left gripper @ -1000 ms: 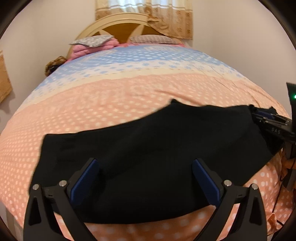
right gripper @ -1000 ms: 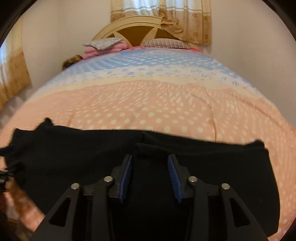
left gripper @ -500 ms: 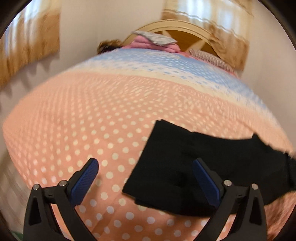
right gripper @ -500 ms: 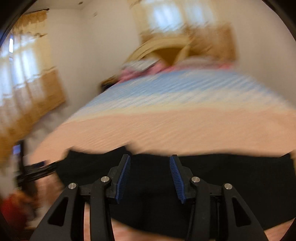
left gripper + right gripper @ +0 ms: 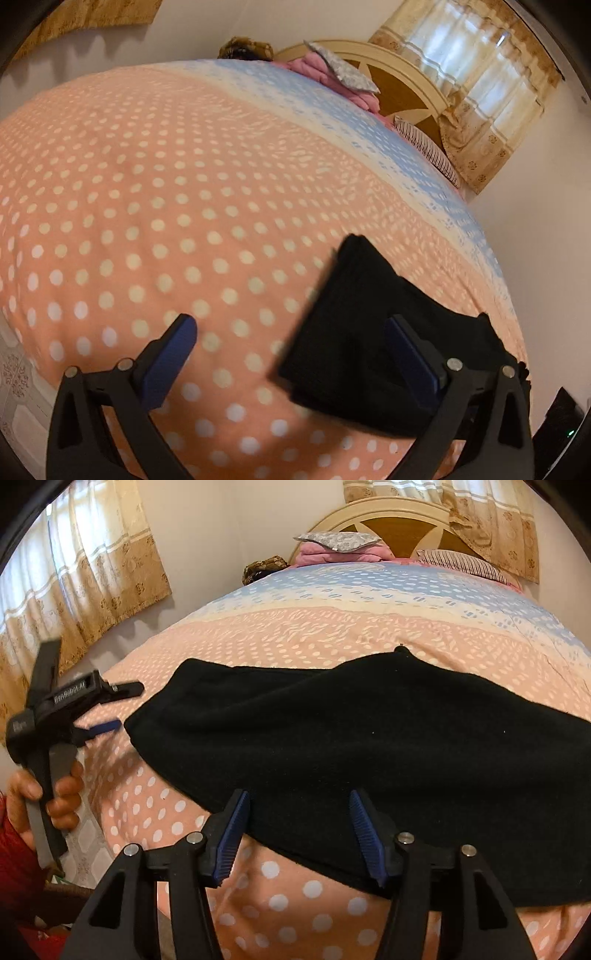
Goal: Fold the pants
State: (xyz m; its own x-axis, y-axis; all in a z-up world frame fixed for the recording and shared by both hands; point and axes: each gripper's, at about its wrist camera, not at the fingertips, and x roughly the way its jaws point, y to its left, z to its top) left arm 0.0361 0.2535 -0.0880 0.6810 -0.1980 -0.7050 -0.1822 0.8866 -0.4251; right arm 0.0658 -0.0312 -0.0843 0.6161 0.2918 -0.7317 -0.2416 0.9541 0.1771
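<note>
The black pants lie folded flat across the near part of the bed. In the left wrist view the pants show at the lower right, one end toward me. My left gripper is open and empty above the bedspread, its right finger over the pants' end. It also shows in the right wrist view, held off the pants' left end. My right gripper is open and empty, hovering over the pants' near edge.
The bed has a peach dotted bedspread with a blue band at the far end. Pillows and a wooden headboard stand at the back. Curtains hang on the left wall. The bed's near edge is close below.
Both grippers have swung left. The left gripper moved off the pants' middle to their left end. The right gripper opened wider and pulled back to the near edge.
</note>
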